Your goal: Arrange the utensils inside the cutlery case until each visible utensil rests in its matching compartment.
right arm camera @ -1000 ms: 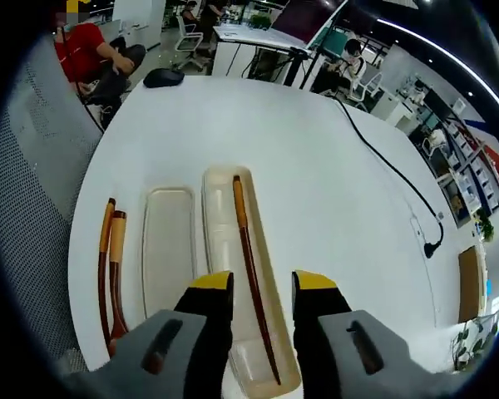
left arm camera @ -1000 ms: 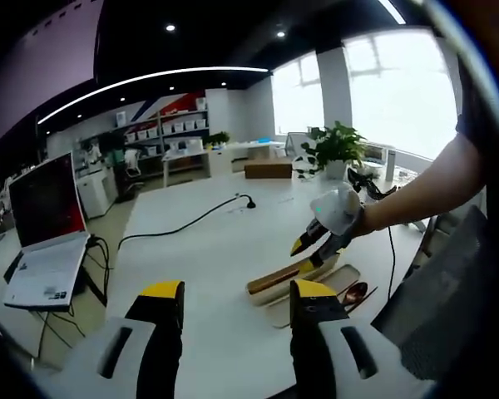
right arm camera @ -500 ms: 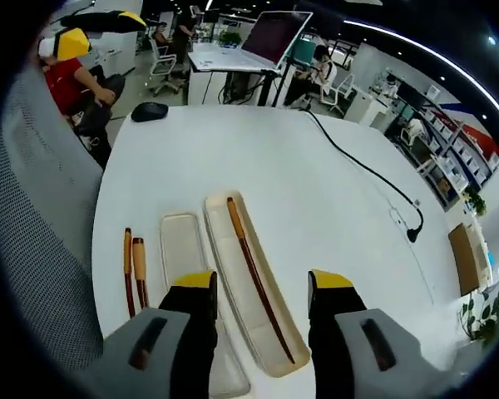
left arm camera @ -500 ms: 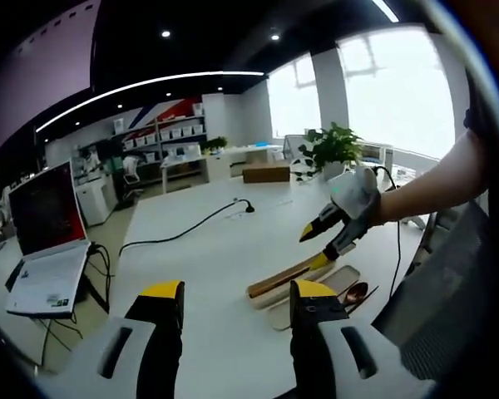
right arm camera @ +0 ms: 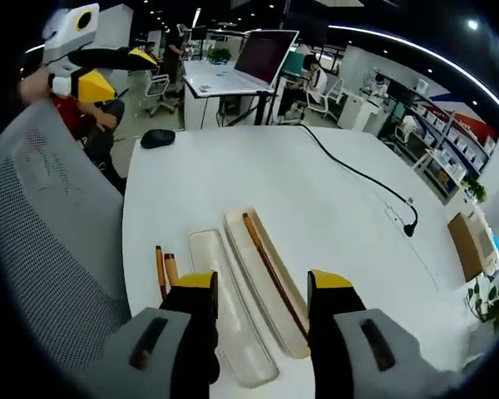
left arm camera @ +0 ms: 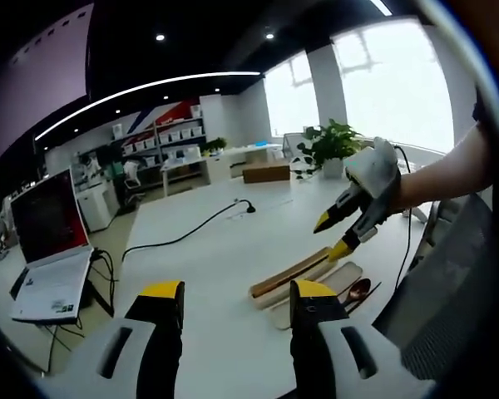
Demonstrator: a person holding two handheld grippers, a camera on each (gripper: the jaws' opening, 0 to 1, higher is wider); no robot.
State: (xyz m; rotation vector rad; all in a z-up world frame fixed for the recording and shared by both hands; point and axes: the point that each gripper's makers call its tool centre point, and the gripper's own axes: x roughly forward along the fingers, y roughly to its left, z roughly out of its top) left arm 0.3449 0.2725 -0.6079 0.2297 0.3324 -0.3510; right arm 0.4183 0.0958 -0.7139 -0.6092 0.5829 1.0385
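Observation:
A cream cutlery case tray (right arm camera: 243,249) lies on the white table with a dark wooden chopstick (right arm camera: 266,259) inside it. An empty cream tray (right arm camera: 212,258) sits right beside it. Two wooden-handled utensils (right arm camera: 165,268) rest on the table next to the empty tray. My right gripper (right arm camera: 262,283) hovers open above the near ends of the trays, holding nothing. In the left gripper view the case (left arm camera: 291,274) and a brown spoon (left arm camera: 355,290) lie ahead, with the right gripper (left arm camera: 334,236) above them. My left gripper (left arm camera: 237,291) is open and empty, well short of the case.
A black cable (right arm camera: 358,174) crosses the table to a plug (right arm camera: 409,229). A black mouse (right arm camera: 158,139) lies near the far edge, with a laptop (right arm camera: 241,62) on the desk beyond. A mesh chair back (right arm camera: 50,249) stands close by. Another laptop (left arm camera: 50,249) sits on a stand.
The right gripper has risen and backed away from the case, its jaws spread wider than a second ago. The left gripper has barely moved.

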